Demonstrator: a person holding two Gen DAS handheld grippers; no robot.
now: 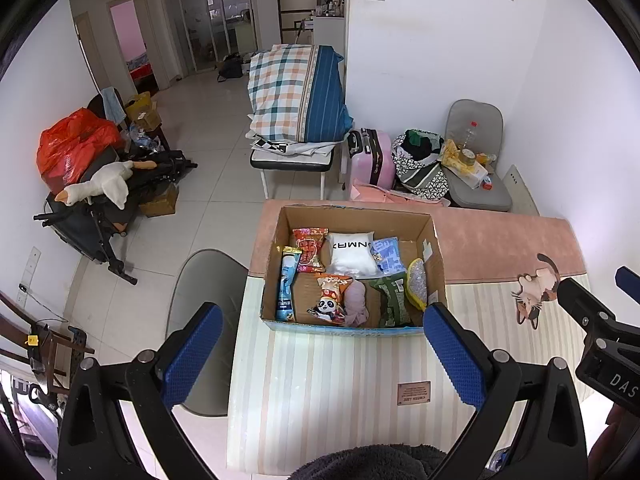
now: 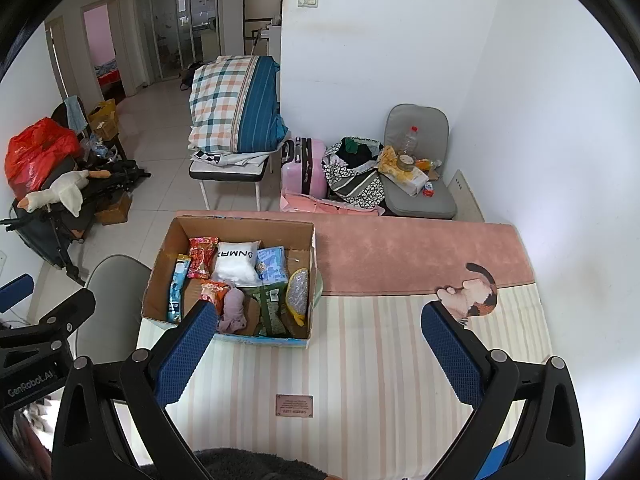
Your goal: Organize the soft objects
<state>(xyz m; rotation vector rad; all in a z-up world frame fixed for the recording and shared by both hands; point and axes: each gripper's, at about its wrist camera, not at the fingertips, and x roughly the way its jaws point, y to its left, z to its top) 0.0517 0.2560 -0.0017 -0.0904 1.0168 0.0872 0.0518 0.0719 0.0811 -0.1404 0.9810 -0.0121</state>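
Observation:
An open cardboard box [image 1: 436, 248] [image 2: 160, 272] stands on the striped mat. It holds a white pillow pack [image 1: 352, 254] [image 2: 236, 262], a pink cloth [image 1: 355, 304] [image 2: 233, 310], a red snack bag [image 1: 309, 250], a panda snack bag [image 1: 330, 300], a green pack [image 1: 392, 300], a blue pack [image 1: 387, 254], a blue tube pack [image 1: 287, 284] and a yellow-rimmed sponge [image 1: 416, 284]. My left gripper [image 1: 320, 356] is open and empty, just in front of the box. My right gripper [image 2: 320, 352] is open and empty, to the right of the box over the mat.
The striped mat [image 2: 360, 360] has a pink band [image 2: 400, 256] at the back and a cat figure [image 1: 536, 292] at the right. A grey chair [image 1: 200, 280] stands left of the table. Behind are a pink suitcase [image 2: 304, 168], bags, a bedding pile [image 1: 296, 92].

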